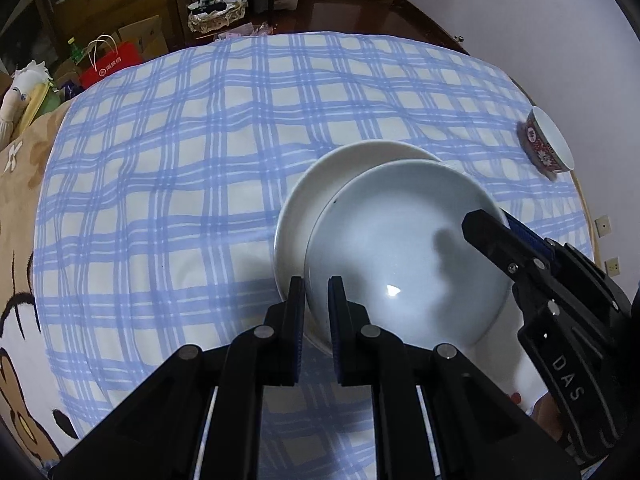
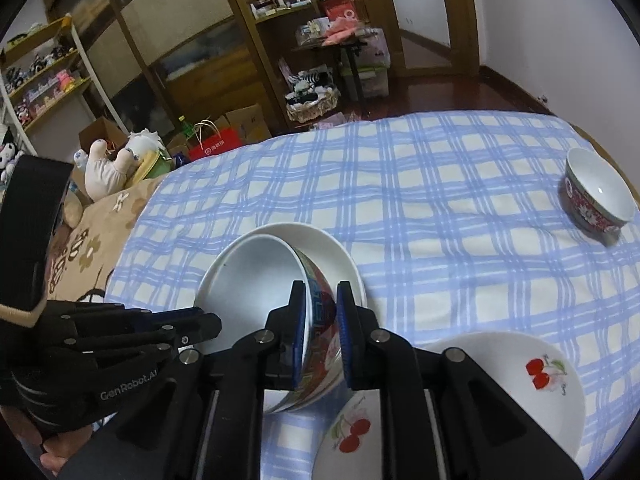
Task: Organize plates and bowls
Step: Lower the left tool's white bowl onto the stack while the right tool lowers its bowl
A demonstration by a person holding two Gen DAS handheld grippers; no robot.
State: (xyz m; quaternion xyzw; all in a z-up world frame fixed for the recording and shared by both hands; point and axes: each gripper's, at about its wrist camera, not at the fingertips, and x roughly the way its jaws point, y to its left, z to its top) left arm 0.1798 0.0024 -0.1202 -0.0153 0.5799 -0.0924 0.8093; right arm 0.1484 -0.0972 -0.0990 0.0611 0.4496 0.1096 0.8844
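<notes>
A bowl (image 1: 400, 240), white inside with a red and blue pattern outside (image 2: 320, 304), hangs tilted just over a white plate (image 1: 304, 208) on the blue checked cloth. My left gripper (image 1: 316, 304) is shut on the bowl's near-left rim, one pad inside and one outside. My right gripper (image 2: 322, 320) is shut on the opposite rim, its pads on either side of the wall. In the left wrist view the right gripper (image 1: 496, 220) reaches in from the right. In the right wrist view the left gripper (image 2: 214, 326) comes in from the left, and the plate (image 2: 340, 252) shows behind the bowl.
A small red patterned bowl (image 2: 600, 192) stands far right on the cloth (image 1: 180, 160). A cherry-print bowl (image 2: 520, 380) and a cherry-print plate (image 2: 352, 432) lie near the front. Boxes, bags and shelves stand beyond the table's far edge.
</notes>
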